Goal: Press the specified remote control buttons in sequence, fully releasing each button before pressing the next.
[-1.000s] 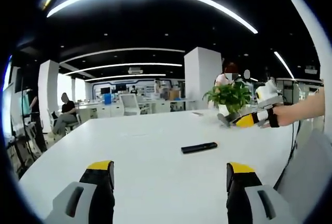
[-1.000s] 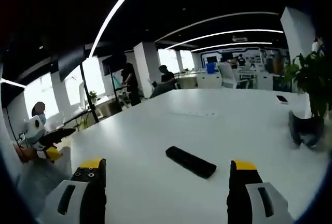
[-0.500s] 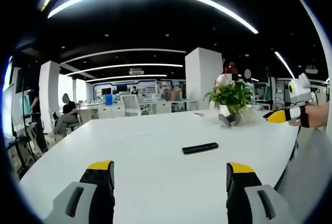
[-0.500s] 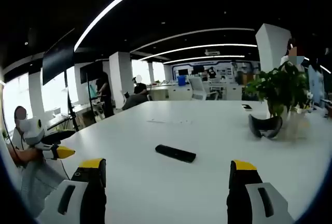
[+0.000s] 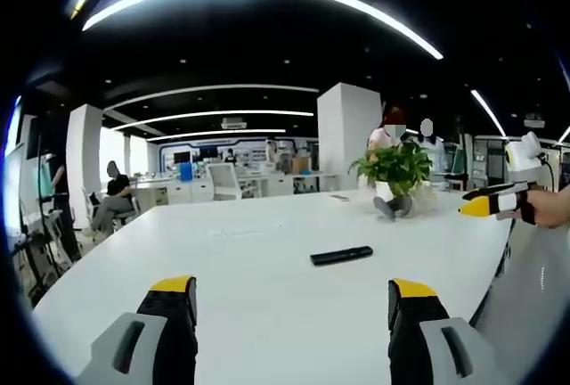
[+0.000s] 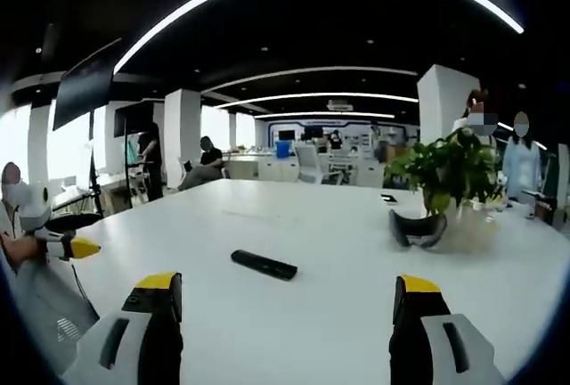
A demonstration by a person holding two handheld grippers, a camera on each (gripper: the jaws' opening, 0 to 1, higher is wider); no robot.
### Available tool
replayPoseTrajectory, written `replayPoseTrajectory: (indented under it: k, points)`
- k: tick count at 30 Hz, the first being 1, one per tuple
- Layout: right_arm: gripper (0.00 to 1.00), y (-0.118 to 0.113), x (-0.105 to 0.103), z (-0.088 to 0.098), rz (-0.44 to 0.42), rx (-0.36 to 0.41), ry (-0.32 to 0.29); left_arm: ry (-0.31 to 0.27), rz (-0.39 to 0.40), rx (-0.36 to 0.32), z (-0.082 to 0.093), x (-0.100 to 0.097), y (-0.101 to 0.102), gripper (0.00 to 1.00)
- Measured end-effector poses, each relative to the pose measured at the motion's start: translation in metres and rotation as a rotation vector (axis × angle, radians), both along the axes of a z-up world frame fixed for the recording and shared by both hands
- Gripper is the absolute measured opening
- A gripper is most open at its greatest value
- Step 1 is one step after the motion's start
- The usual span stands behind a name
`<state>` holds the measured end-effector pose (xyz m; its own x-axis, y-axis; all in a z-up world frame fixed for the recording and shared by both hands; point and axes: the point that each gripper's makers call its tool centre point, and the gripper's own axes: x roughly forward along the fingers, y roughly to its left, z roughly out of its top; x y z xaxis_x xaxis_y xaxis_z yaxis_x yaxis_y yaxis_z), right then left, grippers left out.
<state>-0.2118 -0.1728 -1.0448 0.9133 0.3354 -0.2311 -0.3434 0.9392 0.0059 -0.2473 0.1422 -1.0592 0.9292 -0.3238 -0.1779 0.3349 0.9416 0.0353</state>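
Slim black rectangular remote control (image 5: 341,255) (image 6: 264,265) lay flat on the big white table (image 5: 267,296) (image 6: 338,251), roughly mid-table, nothing touching it. Potted green leafy plant (image 5: 393,167) (image 6: 450,171) stood beyond the remote, w/ a dark curved headset-like thing (image 5: 392,207) (image 6: 417,229) at its foot.

Left gripper (image 5: 291,314), grey w/ yellow-tipped black jaws, hovered level above the table edge nearer than the remote; jaws spread wide, holding nothing. Right gripper (image 6: 284,312) was the same: jaws far apart, empty, aimed across the table w/ the remote ahead and between the jaws' lines.

In the left gripper view the right gripper (image 5: 485,204) showed past the remote's right side, held out level in a hand (image 5: 543,207). In the right gripper view the left gripper (image 6: 69,247) sat well left of the remote.
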Motion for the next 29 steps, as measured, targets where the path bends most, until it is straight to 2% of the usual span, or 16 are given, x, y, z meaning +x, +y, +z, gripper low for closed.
replayPoseTrajectory:
  k: [1, 2, 4, 7, 12, 19, 24, 29]
  points:
    - [0.98, 0.000, 0.000, -0.001, 0.004, 0.029, 0.012, -0.001, 0.005, 0.007, 0.000, 0.000, 0.001, 0.92]
    - [0.97, -0.001, 0.001, -0.001, -0.002, 0.021, 0.015, -0.011, 0.007, 0.005, 0.002, 0.000, 0.001, 0.92]
    - [0.95, -0.008, 0.001, -0.002, -0.023, -0.034, 0.008, -0.019, 0.009, -0.006, 0.004, 0.001, 0.001, 0.92]
    - [0.93, -0.006, 0.000, -0.001, -0.028, -0.058, -0.006, -0.056, 0.010, 0.002, 0.009, 0.000, 0.001, 0.92]
    - [0.93, -0.001, -0.003, 0.000, -0.035, -0.112, -0.005, -0.061, -0.012, -0.024, 0.011, 0.000, -0.005, 0.94]
    - [0.91, 0.004, -0.007, 0.011, -0.030, -0.067, -0.018, -0.033, -0.007, -0.036, 0.007, -0.001, -0.006, 0.92]
    - [0.90, 0.014, -0.010, 0.021, 0.008, -0.052, -0.061, -0.029, 0.017, -0.046, 0.007, 0.000, -0.001, 0.92]
    - [0.88, 0.014, -0.012, 0.026, 0.026, -0.019, -0.074, -0.012, -0.004, -0.070, 0.006, -0.001, -0.006, 0.92]
